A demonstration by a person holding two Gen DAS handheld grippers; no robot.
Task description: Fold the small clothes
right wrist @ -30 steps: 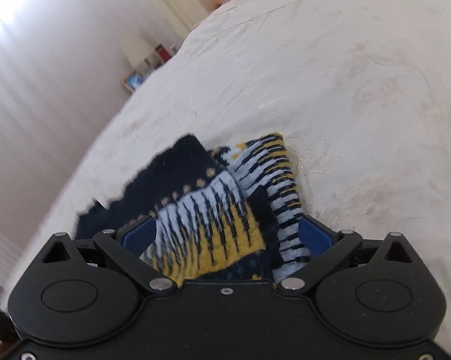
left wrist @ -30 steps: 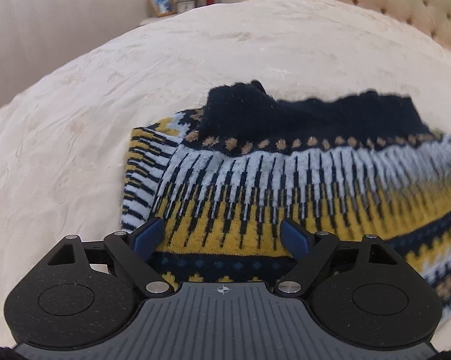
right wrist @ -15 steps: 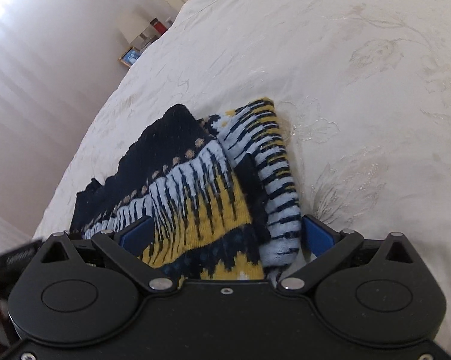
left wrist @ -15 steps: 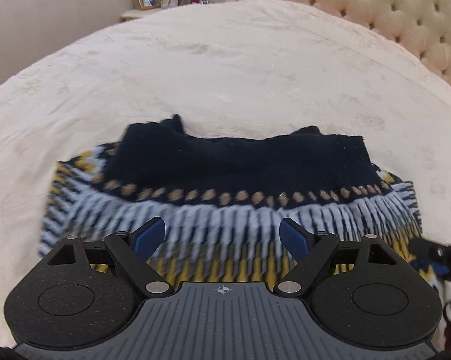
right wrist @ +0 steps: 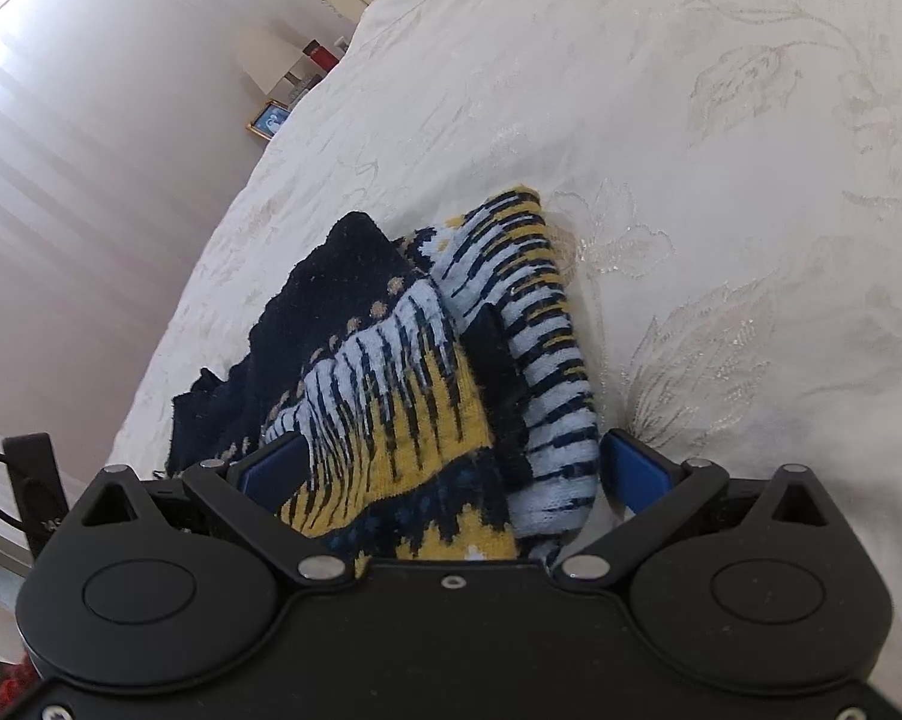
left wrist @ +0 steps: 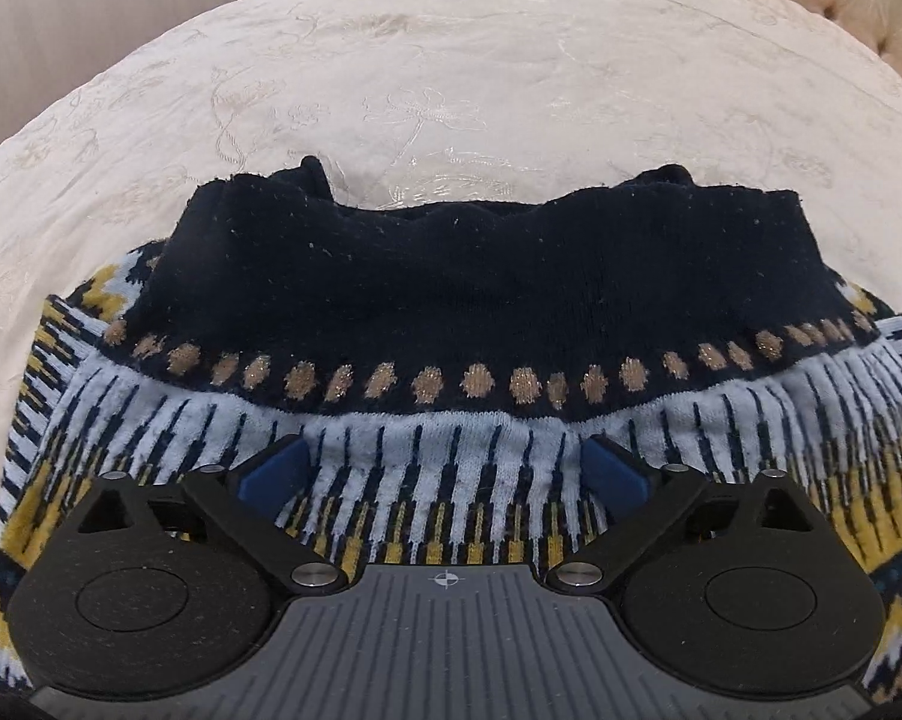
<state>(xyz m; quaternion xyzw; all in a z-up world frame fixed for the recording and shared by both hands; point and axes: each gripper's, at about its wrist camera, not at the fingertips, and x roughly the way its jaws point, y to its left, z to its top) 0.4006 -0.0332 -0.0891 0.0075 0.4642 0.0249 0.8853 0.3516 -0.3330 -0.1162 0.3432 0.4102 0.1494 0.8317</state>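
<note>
While both jaws stand wide, the left hand-held gripper (left wrist: 444, 468) hovers low over the patterned sweater (left wrist: 481, 324) with knit between its blue pads, and the right hand-held gripper (right wrist: 451, 468) straddles the sweater's (right wrist: 402, 372) bunched edge, gripping nothing. Sweater lies folded on the cream embroidered bed (left wrist: 420, 60), navy hem farthest. Beyond: tufted headboard (left wrist: 859, 6), framed photo (right wrist: 269, 118) on the nightstand, pale wall.

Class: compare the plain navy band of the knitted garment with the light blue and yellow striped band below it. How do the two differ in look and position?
The plain navy band is solid dark; the light blue and yellow striped band carries vertical dashes. The navy band lies farther from the left gripper, whose open fingers straddle the striped band. Both belong to one knit on the cream embroidered bedspread.
</note>
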